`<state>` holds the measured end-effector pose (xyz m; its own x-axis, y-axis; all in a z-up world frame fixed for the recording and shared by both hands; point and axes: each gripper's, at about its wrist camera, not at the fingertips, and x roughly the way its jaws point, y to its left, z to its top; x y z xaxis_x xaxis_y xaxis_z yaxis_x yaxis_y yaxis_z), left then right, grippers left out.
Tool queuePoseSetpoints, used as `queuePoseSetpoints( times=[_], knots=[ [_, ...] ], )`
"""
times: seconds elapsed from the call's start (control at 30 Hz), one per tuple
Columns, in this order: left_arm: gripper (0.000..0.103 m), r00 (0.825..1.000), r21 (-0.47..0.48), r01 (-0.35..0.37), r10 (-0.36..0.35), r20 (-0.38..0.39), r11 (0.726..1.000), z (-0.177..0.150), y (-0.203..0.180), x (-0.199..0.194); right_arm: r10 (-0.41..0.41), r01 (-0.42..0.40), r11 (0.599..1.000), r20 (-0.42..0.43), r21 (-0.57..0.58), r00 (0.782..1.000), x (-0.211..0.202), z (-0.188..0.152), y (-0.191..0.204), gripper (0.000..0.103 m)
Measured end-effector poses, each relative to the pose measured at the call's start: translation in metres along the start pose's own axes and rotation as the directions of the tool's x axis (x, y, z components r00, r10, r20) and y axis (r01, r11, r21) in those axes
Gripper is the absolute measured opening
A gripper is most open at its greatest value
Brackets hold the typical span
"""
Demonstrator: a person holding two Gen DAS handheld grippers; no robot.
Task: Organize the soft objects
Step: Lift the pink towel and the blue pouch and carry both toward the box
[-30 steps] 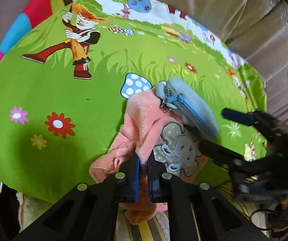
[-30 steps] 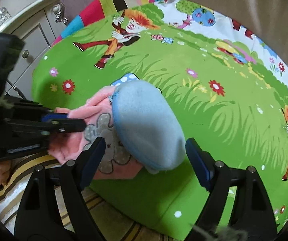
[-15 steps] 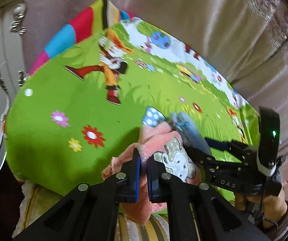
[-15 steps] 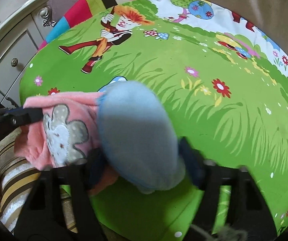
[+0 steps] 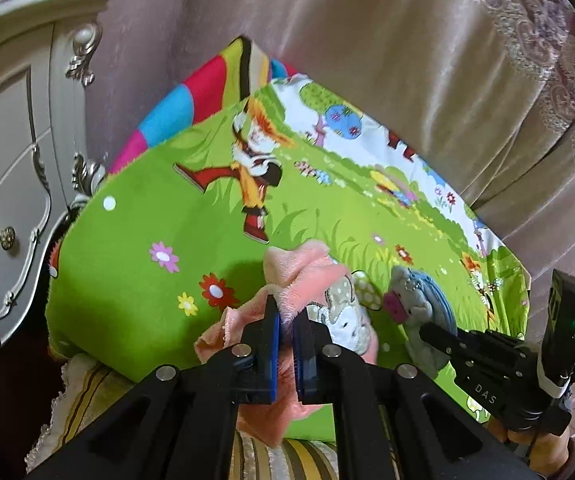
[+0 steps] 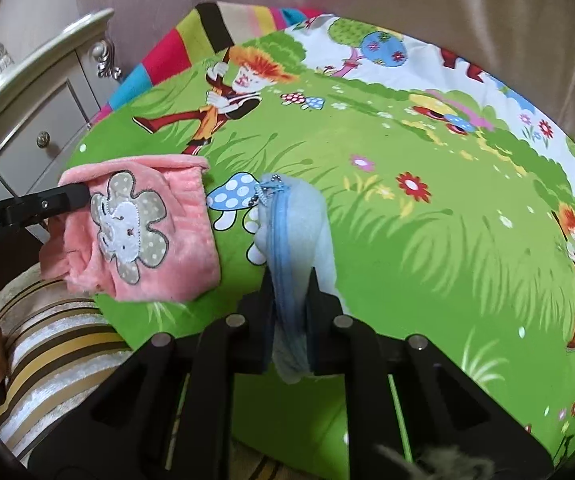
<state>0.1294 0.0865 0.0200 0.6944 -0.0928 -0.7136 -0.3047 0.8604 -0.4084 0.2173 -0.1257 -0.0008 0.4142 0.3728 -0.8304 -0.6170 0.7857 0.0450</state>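
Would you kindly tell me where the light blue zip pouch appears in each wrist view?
Left wrist view: blue zip pouch at lower right, held by the right hand-held gripper.
Right wrist view: lower centre, pinched between the fingers.
Shared landmark: the pink elephant cloth, just left of it.

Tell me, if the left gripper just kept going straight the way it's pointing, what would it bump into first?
The left gripper is already shut on the pink plush cloth, so the cloth goes first. Beyond it probably lies the green cartoon mat, near the red flower; depth is hard to judge.
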Motion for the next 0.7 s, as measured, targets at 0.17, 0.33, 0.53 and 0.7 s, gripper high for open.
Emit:
queuePoseSetpoints(
  times=[0.17, 0.33, 0.53, 0.7],
  knots=[
    [0.006, 0.998, 0.013, 0.038, -0.038, 0.059, 0.999, -0.003, -0.01, -0.017, -0.003, 0.001, 0.998, 0.033, 0.055, 0.999, -0.023, -0.012, -0.008, 0.015],
    [0.006, 0.992, 0.045, 0.087, -0.091, 0.084, 0.995, -0.01, -0.028, -0.03, -0.008, 0.003, 0.996, 0.059, 0.087, 0.998, -0.044, -0.026, -0.01, 0.015],
    [0.006, 0.985, 0.09, 0.141, -0.149, 0.082, 0.986, -0.023, -0.053, -0.042, -0.015, 0.004, 0.991, 0.082, 0.134, 0.997, -0.07, -0.047, -0.016, 0.015],
    [0.006, 0.982, 0.116, 0.164, -0.173, 0.073, 0.98, -0.033, -0.072, -0.048, -0.03, 0.011, 0.984, 0.101, 0.177, 0.994, -0.093, -0.067, -0.025, 0.015]
  ],
)
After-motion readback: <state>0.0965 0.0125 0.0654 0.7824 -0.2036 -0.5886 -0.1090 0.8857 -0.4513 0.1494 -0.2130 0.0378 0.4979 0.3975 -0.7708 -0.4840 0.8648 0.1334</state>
